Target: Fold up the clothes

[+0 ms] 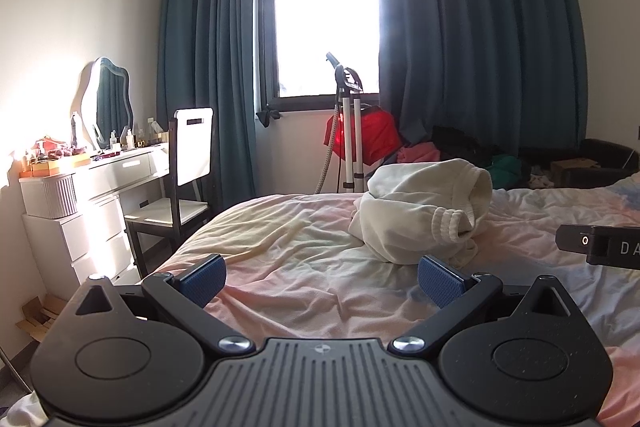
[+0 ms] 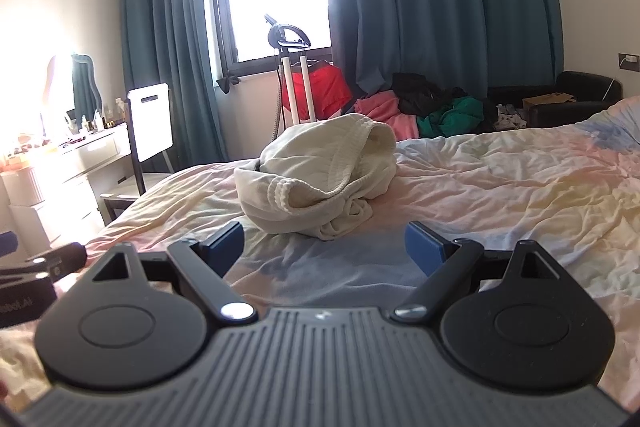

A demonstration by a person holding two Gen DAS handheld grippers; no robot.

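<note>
A bedroom: a bed [image 1: 304, 239] under a wrinkled pastel sheet fills the foreground, with teal curtains [image 1: 208, 59] flanking 1 bright window [image 1: 328, 15] behind it. 1 cream garment [image 1: 424, 211], unfolded and bunched into a mound, lies on the sheet toward the bed's far edge, about midway along it; 1 ribbed cuff [image 2: 282, 195] and a ribbed hem opening face the cameras. Nothing touches the garment. The left gripper [image 1: 322, 277] hovers over the sheet on the near side, its 2 blue-padded fingers spread wide and empty; the garment sits ahead of it and to its right. The right gripper [image 2: 324, 247] is likewise spread wide and empty, with the garment straight ahead and near its fingertips. Each wrist view catches a black part of the other gripper at its edge.

Step in hand, as judged: the approach, before any grasp; folding has not begun. The next move calls for each gripper to close on a separate edge of the mound, likely the hem or a cuff, then lift and spread the cloth flat on the sheet's open near area before any fold.

Beyond the bed's far edge: 1 garment steamer stand [image 1: 348, 131] carrying a red item, a pile of pink, green and black clothes [image 2: 432, 109], 1 chair [image 1: 180, 183], and 1 white dresser [image 1: 92, 203] with 1 mirror [image 1: 106, 103].
</note>
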